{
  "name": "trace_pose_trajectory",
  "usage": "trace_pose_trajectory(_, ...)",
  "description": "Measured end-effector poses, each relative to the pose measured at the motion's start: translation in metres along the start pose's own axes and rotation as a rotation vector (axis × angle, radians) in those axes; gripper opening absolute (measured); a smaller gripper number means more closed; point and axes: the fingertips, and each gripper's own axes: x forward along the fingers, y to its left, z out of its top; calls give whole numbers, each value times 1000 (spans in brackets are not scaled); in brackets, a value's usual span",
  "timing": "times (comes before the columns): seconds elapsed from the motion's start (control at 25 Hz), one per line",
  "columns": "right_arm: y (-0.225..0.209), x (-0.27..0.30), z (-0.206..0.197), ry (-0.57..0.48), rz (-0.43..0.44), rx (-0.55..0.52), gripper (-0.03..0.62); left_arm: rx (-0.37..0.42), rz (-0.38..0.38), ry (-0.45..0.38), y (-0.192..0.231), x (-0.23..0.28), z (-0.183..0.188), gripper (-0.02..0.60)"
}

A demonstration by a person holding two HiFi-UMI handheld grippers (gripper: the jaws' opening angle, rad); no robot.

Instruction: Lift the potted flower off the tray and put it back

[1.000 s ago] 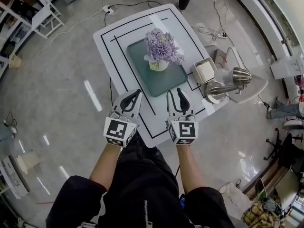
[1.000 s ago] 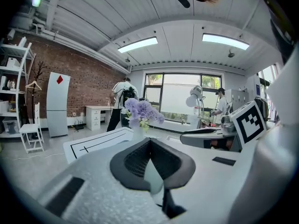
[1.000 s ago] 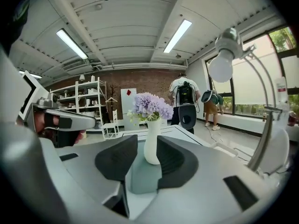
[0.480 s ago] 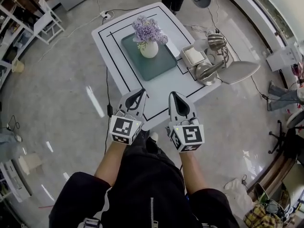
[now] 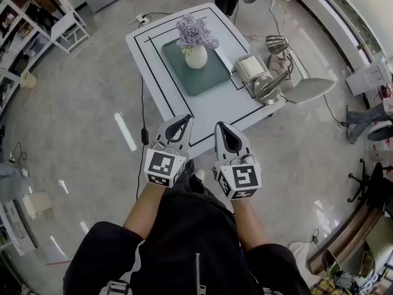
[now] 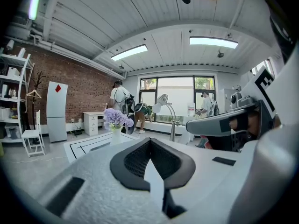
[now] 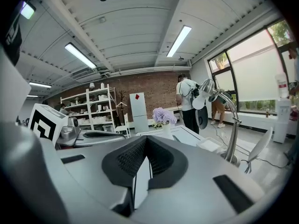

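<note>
**Both tools drawn back, flower on its tray**

Both tools have pulled away from the bench [image 5: 215,106] since a second ago. Then their tips reached over its near edge – now they hang just short of it, above the grey floor [image 5: 92,121] and close to the person's body. The left tool [image 5: 182,123] has its jaws pressed together with nothing between them. The right tool [image 5: 223,129], spread a second ago, is now also pressed together and empty. They sit side by side, apart from each other, both aimed toward the bench.

The potted flower [image 5: 196,48] – purple blooms in a white pot – stands upright on the green tray [image 5: 209,78], toward the tray's far end and well apart from both tools. To the right of the tray sit a white box [image 5: 250,68] and a metal lamp [image 5: 270,85].
</note>
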Motion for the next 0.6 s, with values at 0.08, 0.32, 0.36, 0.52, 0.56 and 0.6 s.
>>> trace_pose_trajectory(0.08, 4, -2, 3, -6, 5, 1, 6, -1, 3, -3, -2, -5, 1, 5)
trace_pose_trajectory(0.32, 12, -3, 9, -19, 8, -4, 6, 9, 3, -14, -5, -12, 5, 5)
trace_pose_trajectory(0.36, 13, -4, 9, -21, 7, -5, 6, 11, 2, -14, -5, -13, 5, 5)
trace_pose_trajectory(0.52, 16, -5, 9, -23, 7, -8, 6, 15, -1, -15, -5, -15, 6, 5)
trace_pose_trajectory(0.56, 16, -5, 9, -24, 7, -9, 6, 17, -1, -18, -6, -15, 8, 5)
trace_pose_trajectory(0.6, 17, -5, 10, -24, 7, -9, 6, 18, -2, -20, -7, -15, 9, 5)
